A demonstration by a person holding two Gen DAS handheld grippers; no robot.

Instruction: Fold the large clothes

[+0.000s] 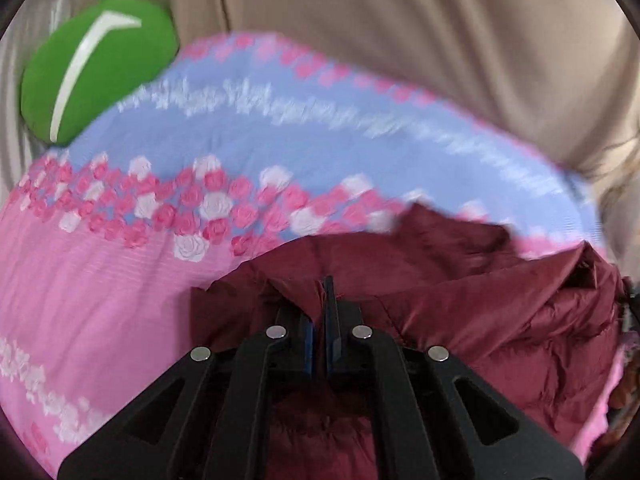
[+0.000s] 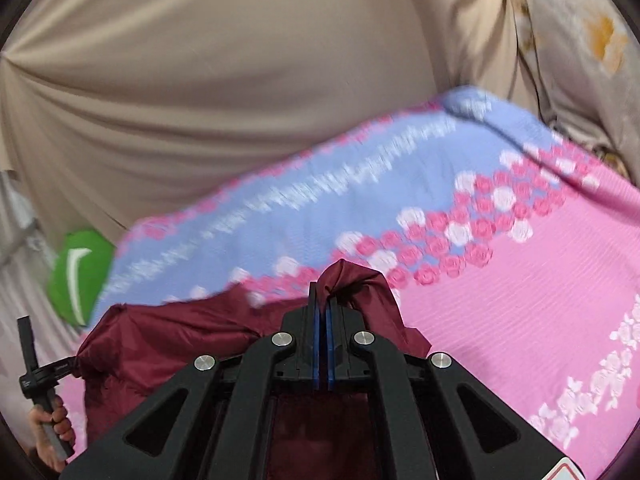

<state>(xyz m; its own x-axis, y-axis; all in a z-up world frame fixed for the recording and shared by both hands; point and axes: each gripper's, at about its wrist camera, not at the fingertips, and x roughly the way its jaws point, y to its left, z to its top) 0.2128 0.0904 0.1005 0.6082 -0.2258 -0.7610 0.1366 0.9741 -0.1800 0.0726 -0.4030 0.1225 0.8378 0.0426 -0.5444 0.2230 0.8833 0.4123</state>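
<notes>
Left wrist view, L to R: a green cushion (image 1: pixel 94 68) with a white curved stripe sits at the far left edge, partly tucked behind the bedspread (image 1: pixel 120 272) — pink w/ a blue band and rose print, blurred along its far side. The left gripper (image 1: pixel 326 292) has its jaws closed on a fold of the maroon jacket (image 1: pixel 500 320); the fabric bunches round the tips, so the pinch point itself is hidden. The jacket's quilted bulk spreads right and runs out of frame at the lower right, its full outline cut off. Behind all this hangs a beige curtain (image 1: pixel 400 20), close along the bed's far edge.

Right wrist view, L to R: at the lower left a hand (image 2: pixel 52 420) grips the handle of the other gripper, only partly in frame. The green cushion (image 2: pixel 80 272) shows again at the bed's left edge, half covered by the spread. The right gripper (image 2: pixel 322 292) — jaws closed — pinches a raised tuft of the maroon jacket (image 2: pixel 160 336), which drapes away to the left. To the right lies open pink bedspread (image 2: pixel 520 300), flat and bare. At top right, prob. a pale printed pillow or cloth (image 2: pixel 580 40), too blurred to tell.
</notes>
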